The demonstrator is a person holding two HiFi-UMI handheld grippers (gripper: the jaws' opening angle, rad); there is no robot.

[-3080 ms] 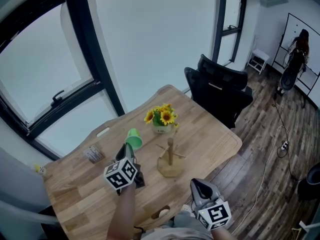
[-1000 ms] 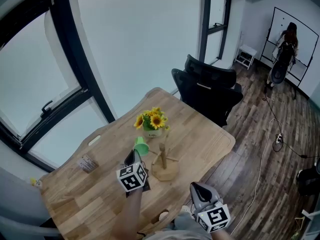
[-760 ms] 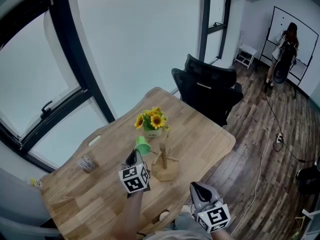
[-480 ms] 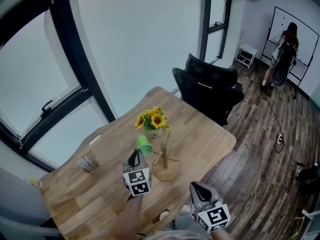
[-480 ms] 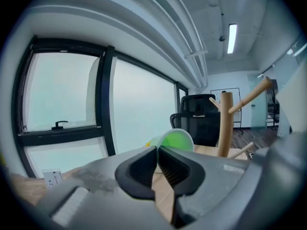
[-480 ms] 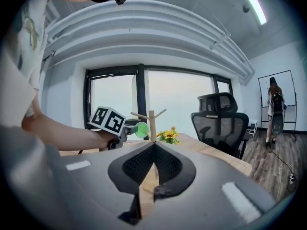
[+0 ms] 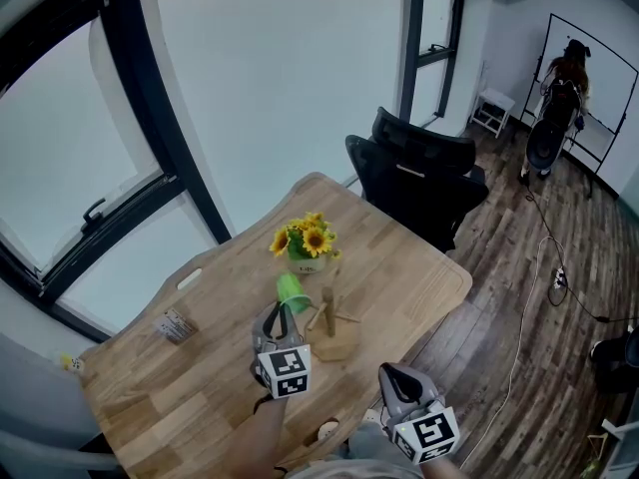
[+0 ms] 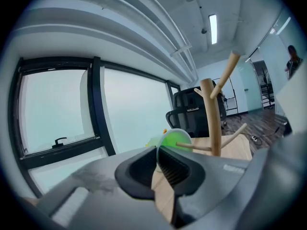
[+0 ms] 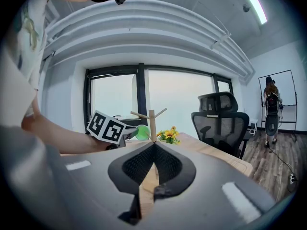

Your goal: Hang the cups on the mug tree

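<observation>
A green cup (image 7: pixel 292 289) hangs in the air just left of the wooden mug tree (image 7: pixel 332 327). My left gripper (image 7: pixel 277 313) is shut on its rim. In the left gripper view the cup (image 8: pixel 175 140) faces me mouth-on, its thin rim pinched between the left gripper's (image 8: pixel 157 150) jaws. A low peg of the mug tree (image 8: pixel 211 119) reaches across the cup's mouth. My right gripper (image 7: pixel 392 373) rests low at the table's near edge, shut with nothing in it. From the right gripper view the mug tree (image 9: pixel 152 123) and green cup (image 9: pixel 142 132) lie beyond the right gripper (image 9: pixel 154 145).
A pot of sunflowers (image 7: pixel 305 241) stands just behind the tree. A small box (image 7: pixel 177 324) lies at the table's left. Black office chairs (image 7: pixel 419 173) sit at the far side of the wooden table (image 7: pixel 419 257). A person (image 7: pixel 559 93) stands far off by a whiteboard.
My left gripper has carried the green cup to the right, closer to the mug tree's peg. The right gripper has stayed where it was.
</observation>
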